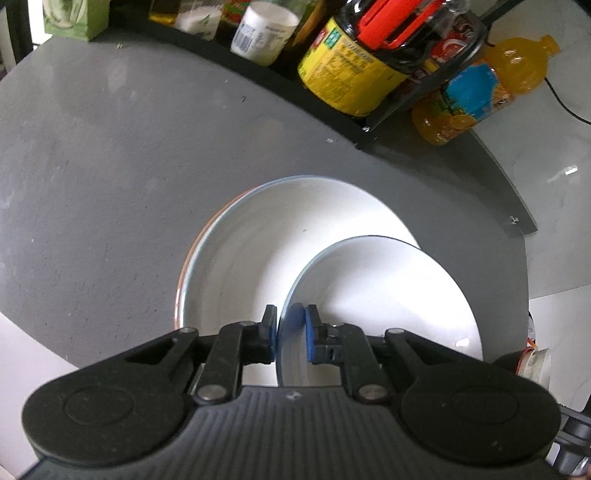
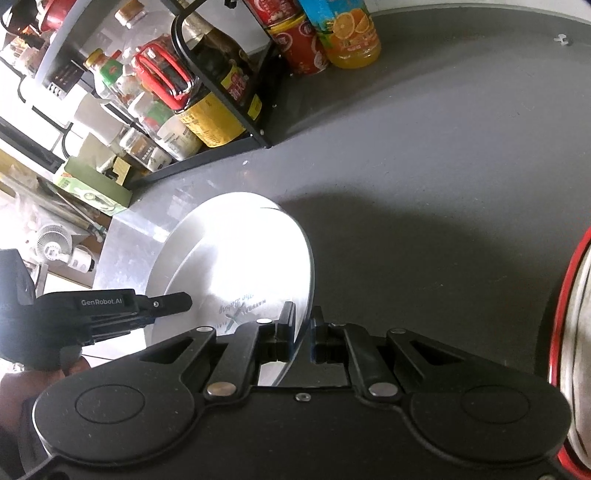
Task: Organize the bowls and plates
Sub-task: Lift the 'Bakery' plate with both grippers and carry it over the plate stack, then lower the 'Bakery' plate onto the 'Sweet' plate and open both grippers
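Observation:
In the left wrist view my left gripper [image 1: 291,328] is shut on the near rim of a small white plate [image 1: 388,295]. It hangs tilted over a larger white plate [image 1: 251,251], which lies on a red-rimmed plate [image 1: 183,273] on the grey table [image 1: 110,166]. My right gripper [image 2: 301,332] is shut on the rim of a white plate [image 2: 240,258] tilted on edge, its printed underside facing the camera. The left gripper [image 2: 177,303] shows at that plate's far-left rim, held by a hand. A red-rimmed bowl [image 2: 569,332] sits at the right edge.
A black wire rack [image 2: 221,122] at the table's back holds a dark sauce bottle with a red handle [image 1: 369,55], a white tub [image 1: 262,33] and several jars. An orange juice bottle [image 1: 480,92], a red can [image 2: 299,44] and a green box [image 2: 92,184] stand beside it.

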Demonstrator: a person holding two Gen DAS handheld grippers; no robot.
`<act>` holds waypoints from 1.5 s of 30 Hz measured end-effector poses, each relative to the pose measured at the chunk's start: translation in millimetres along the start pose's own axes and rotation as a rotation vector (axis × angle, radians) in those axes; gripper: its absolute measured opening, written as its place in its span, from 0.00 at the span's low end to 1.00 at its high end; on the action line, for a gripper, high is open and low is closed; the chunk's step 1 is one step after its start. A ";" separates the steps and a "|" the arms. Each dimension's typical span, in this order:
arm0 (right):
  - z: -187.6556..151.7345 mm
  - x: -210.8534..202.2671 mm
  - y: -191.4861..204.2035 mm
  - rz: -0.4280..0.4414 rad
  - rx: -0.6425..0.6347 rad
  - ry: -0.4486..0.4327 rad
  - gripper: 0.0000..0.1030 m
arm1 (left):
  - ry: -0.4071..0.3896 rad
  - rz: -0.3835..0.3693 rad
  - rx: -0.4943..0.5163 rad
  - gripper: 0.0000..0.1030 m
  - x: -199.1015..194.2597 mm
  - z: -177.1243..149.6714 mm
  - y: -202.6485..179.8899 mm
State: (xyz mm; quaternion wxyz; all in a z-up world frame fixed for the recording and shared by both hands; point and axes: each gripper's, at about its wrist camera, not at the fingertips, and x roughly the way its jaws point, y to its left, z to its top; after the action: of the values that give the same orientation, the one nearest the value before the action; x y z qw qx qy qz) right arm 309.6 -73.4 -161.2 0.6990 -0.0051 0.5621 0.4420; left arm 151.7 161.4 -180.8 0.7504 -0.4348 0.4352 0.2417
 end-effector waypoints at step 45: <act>-4.6 20.8 13.6 -0.088 -0.032 -0.003 0.26 | -0.066 0.181 0.149 0.36 -23.9 -3.4 -12.1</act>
State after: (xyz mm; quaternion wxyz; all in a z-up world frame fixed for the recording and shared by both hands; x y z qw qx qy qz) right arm 297.0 -54.7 -172.6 0.7184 -0.0406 0.5533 0.4197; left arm 147.2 152.8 -155.7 0.7699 -0.3286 0.4643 0.2894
